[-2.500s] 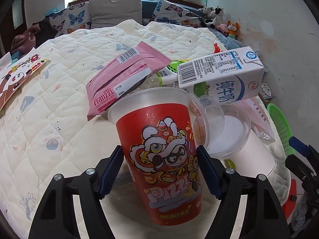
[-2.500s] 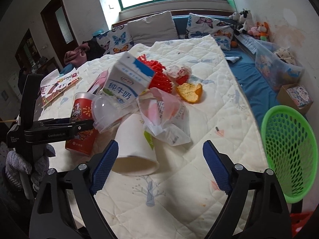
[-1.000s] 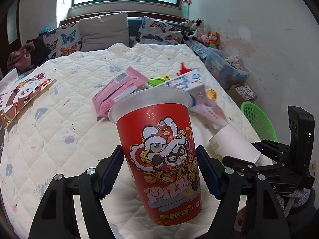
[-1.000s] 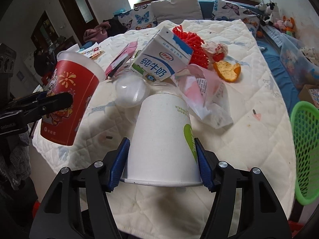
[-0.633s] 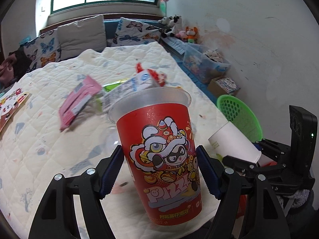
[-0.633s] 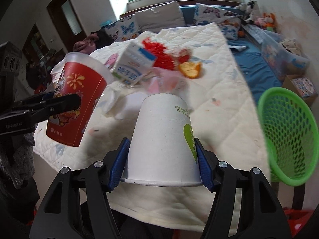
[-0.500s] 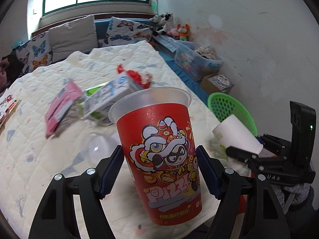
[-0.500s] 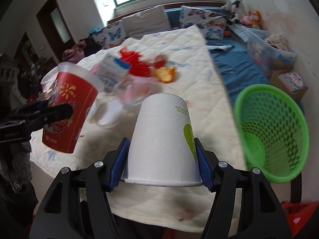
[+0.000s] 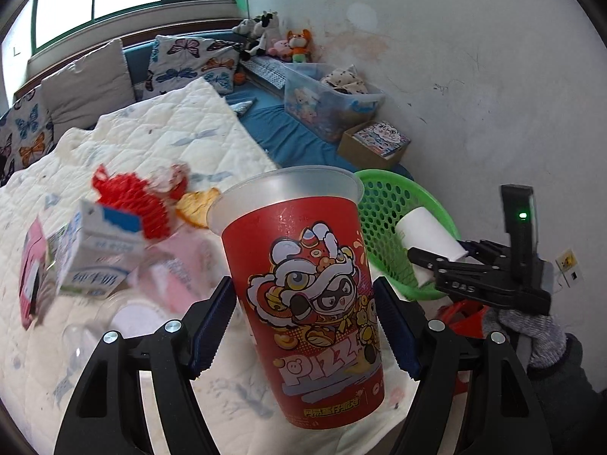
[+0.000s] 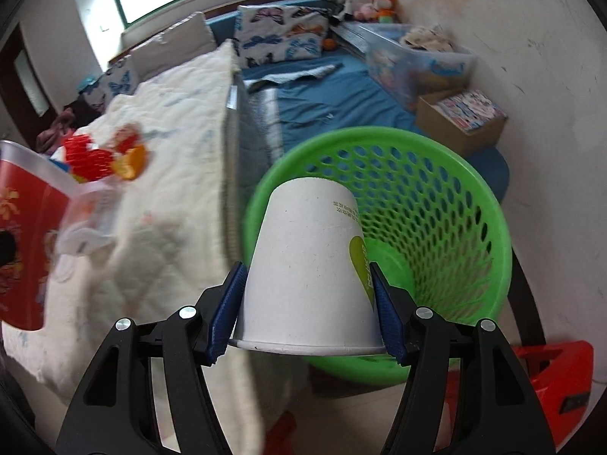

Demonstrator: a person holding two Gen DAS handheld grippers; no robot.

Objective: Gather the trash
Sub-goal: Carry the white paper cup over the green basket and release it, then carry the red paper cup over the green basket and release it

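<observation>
Cups fill both tongs: the right gripper [image 10: 309,316] is clamped on a white paper cup [image 10: 307,276], base-first toward the green basket [image 10: 447,204] at 1 o'clock for an easy drop; the left gripper [image 9: 303,326] pinches the red pizza cup [image 9: 303,295], basket at its 2 o'clock

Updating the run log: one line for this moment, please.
left gripper: shut on red cup | right gripper: shut on white paper cup, at green basket | none dropped
</observation>
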